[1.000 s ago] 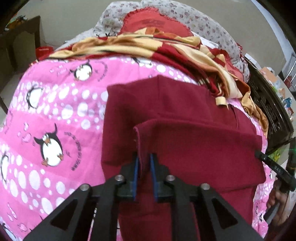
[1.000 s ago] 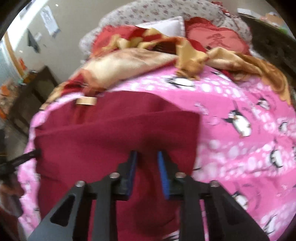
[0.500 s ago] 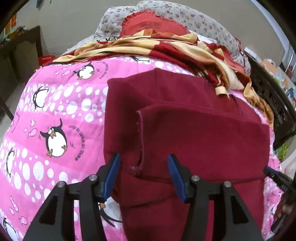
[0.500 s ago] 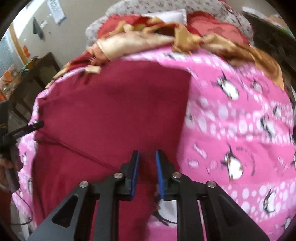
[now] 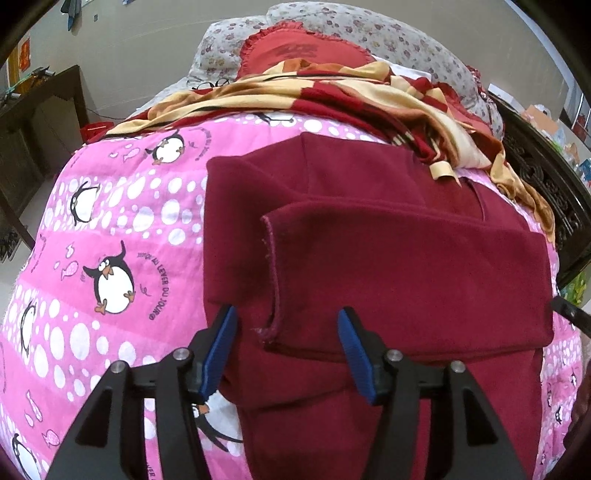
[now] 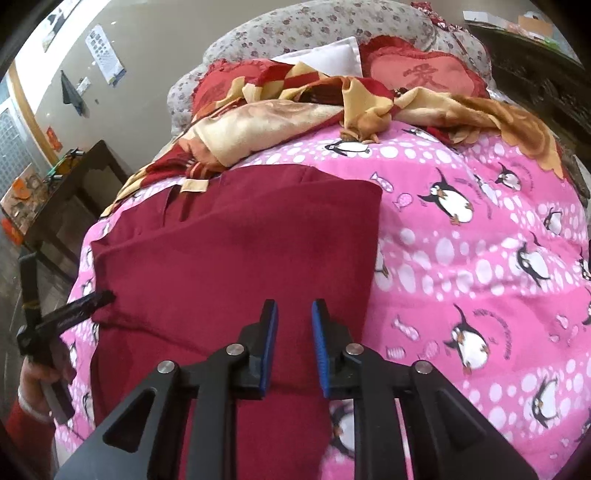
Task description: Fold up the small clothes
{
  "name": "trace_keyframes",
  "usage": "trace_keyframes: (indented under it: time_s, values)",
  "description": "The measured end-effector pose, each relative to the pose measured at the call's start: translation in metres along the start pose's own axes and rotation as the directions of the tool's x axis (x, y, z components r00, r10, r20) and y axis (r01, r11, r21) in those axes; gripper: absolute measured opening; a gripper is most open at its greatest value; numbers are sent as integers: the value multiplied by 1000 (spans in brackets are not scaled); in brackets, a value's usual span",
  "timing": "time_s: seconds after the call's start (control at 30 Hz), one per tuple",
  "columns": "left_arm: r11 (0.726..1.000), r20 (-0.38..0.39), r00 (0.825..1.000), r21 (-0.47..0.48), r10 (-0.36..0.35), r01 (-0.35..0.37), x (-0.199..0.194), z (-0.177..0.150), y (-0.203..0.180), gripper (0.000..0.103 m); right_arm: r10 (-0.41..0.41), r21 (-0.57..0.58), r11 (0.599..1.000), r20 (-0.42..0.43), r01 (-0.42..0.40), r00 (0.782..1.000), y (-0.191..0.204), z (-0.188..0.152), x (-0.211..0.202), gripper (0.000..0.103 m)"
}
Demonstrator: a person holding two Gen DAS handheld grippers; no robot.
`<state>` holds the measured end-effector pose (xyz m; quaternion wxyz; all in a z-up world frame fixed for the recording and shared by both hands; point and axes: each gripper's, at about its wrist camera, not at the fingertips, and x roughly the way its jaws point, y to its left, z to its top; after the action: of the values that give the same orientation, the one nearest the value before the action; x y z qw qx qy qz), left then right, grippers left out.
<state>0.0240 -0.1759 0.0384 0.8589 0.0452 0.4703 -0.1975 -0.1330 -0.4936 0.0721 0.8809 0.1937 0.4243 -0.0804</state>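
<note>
A bed fills both views under a pink quilt, with a striped blanket and floral pillows at 12 o'clock. Beige wall behind; dark wooden table at 9 o'clock.

Both pictures are bright, with soft, even light and no hard shadows. The lens bends everything, so the pink penguin blanket bulges like a ball and the corners go black. In the left wrist view the dark red cloth looks sharp, with a thin shadow under its folded edge. The right wrist view is a little softer. The far wall is pale there, and daylight shows at a window far left.
</note>
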Motion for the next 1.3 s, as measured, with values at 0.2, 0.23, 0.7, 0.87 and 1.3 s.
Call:
trace_keyframes:
  time_s: [0.2,0.23,0.7,0.87,1.3]
  values:
    - [1000,-5,1000,17,9,-9,5,1,-2,64,-28,16,999,-42,28,999,-7,9,30,50]
    - [1000,-6,1000,19,10,-10,6,1,-2,65,-23,20,1000,-43,24,999,-8,9,32,49]
    - [999,-5,1000,32,26,-26,12,2,-7,73,7,10,1000,-14,-7,1000,2,-12,-14,58]
    - [999,-7,999,33,34,-33,13,2,-10,75,-34,-22,999,-64,33,997,0,-22,9,60]
    - [1000,-11,1000,15,-19,19,-15,-2,-4,75,-21,58,998,22,20,1000,-15,-26,-18,65]
